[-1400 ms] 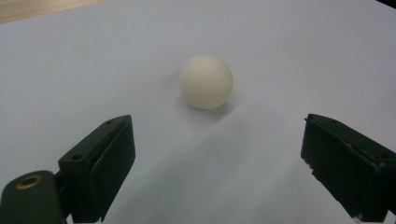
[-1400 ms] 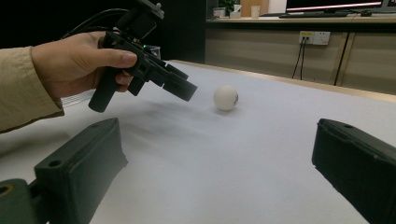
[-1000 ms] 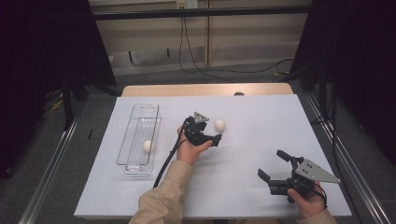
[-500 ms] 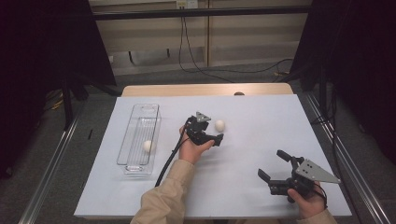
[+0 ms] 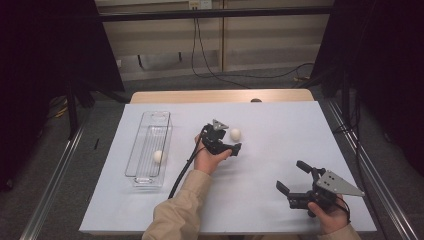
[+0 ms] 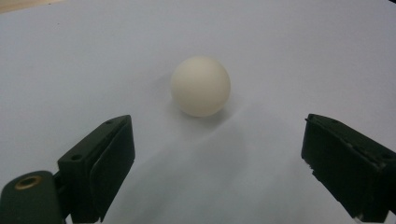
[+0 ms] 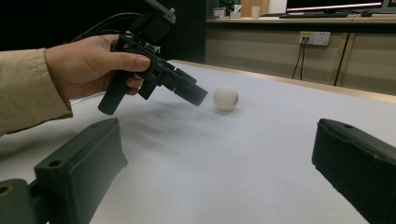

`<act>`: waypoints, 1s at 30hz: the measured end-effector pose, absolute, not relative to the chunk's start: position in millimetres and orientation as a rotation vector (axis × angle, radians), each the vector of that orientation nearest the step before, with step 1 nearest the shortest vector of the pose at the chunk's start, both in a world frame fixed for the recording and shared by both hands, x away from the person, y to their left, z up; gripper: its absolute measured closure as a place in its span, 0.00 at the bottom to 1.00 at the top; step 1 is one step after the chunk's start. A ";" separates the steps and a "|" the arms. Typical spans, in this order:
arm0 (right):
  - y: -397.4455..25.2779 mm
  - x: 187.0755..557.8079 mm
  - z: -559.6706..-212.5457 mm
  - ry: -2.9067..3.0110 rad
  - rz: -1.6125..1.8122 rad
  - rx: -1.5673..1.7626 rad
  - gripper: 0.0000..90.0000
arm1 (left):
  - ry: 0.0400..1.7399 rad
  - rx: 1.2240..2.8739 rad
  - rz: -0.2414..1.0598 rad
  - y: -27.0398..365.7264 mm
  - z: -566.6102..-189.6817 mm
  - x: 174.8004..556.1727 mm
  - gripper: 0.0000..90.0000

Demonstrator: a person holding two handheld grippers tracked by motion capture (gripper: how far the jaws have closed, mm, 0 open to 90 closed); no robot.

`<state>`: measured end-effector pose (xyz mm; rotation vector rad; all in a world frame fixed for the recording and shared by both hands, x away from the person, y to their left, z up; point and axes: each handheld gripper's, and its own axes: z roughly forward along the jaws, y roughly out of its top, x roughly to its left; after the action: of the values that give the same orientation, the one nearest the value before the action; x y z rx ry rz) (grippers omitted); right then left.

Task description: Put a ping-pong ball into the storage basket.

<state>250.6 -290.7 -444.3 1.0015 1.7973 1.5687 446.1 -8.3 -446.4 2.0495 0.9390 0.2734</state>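
A white ball (image 5: 234,134) (image 6: 201,86) (image 7: 226,97) rests on the white table sheet near the middle. My left gripper (image 5: 229,140) (image 6: 217,126) (image 7: 189,91) is open right beside it. The ball lies just ahead of the jaw tips, and neither jaw touches it. A second white ball (image 5: 158,156) lies inside the clear plastic tray (image 5: 145,131) at the left. At the front right, my right gripper (image 5: 291,176) (image 7: 219,135) is held open and low over the sheet with nothing between its jaws, pointing toward the first ball.
The white sheet (image 5: 280,125) covers the table, with a wooden strip (image 5: 220,96) at its far edge. Cables (image 5: 210,60) hang at the back wall. The left gripper's cable (image 5: 182,172) trails beside the person's sleeve (image 5: 175,215).
My left gripper has edged a little toward the ball on the sheet. The right gripper and both balls have stayed where they were.
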 end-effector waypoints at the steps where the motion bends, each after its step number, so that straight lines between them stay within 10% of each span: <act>1: -290.8 250.6 -444.3 1.797 1.569 1.002 0.02 | 0.942 2.051 0.278 -8.4 -446.0 446.7 0.11; 30: -291.1 251.0 -444.4 1.799 1.569 0.999 0.02 | 0.970 2.032 0.271 -19.7 -448.3 456.6 0.11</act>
<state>251.0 -291.1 -444.4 0.9993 1.7985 1.5688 456.6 -19.7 -448.3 2.0321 0.9704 0.2714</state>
